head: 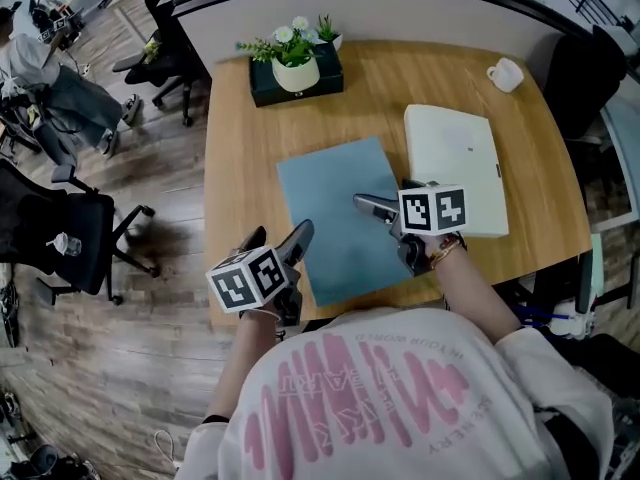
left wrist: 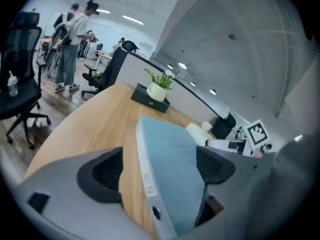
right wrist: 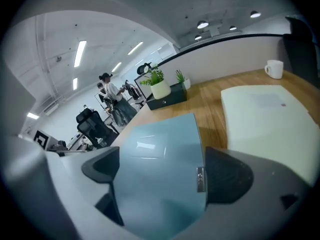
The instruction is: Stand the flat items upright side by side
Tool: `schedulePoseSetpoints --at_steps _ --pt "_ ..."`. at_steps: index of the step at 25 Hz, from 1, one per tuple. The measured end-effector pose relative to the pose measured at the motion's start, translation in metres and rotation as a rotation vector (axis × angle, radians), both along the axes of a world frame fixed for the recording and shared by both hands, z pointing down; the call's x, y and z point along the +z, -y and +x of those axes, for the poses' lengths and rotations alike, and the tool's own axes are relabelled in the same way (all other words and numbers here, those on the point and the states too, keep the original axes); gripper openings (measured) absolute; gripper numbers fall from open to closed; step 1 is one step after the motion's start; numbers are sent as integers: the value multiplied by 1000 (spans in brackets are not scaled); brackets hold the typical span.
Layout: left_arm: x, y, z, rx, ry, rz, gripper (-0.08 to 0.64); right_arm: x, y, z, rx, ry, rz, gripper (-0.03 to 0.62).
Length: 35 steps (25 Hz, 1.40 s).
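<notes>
Left gripper (left wrist: pixel 160 169) and right gripper (right wrist: pixel 162 171) fingers stood spread astride the flat blue binder (head: pixel 340 218); only the left gripper view showed its spine (left wrist: pixel 145 164).

Your blue binder (head: pixel 335 218) lies flat on the desk (head: pixel 240 168), near the front edge and about mid-width. It sits skewed, its far end swung a little to your left. Its grey spine runs along the left side and carries a white label strip and a round finger hole; a small metal clip shows at the right edge. Your cream binder (head: pixel 455 163) also lies flat, just to the right and slightly further back, with a strip of bare wood between them. Neither stands upright.
</notes>
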<state>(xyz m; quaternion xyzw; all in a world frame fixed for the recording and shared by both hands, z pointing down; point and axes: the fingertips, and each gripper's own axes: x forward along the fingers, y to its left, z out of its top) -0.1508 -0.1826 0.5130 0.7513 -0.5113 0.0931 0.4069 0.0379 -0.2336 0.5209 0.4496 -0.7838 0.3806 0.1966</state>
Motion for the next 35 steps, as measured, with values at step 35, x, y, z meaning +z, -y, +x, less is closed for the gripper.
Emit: schedulePoseSetpoints --at_steps 35 --pt "79 29 43 486 71 -331 457 80 12 -25 -190 -158 -436 589"
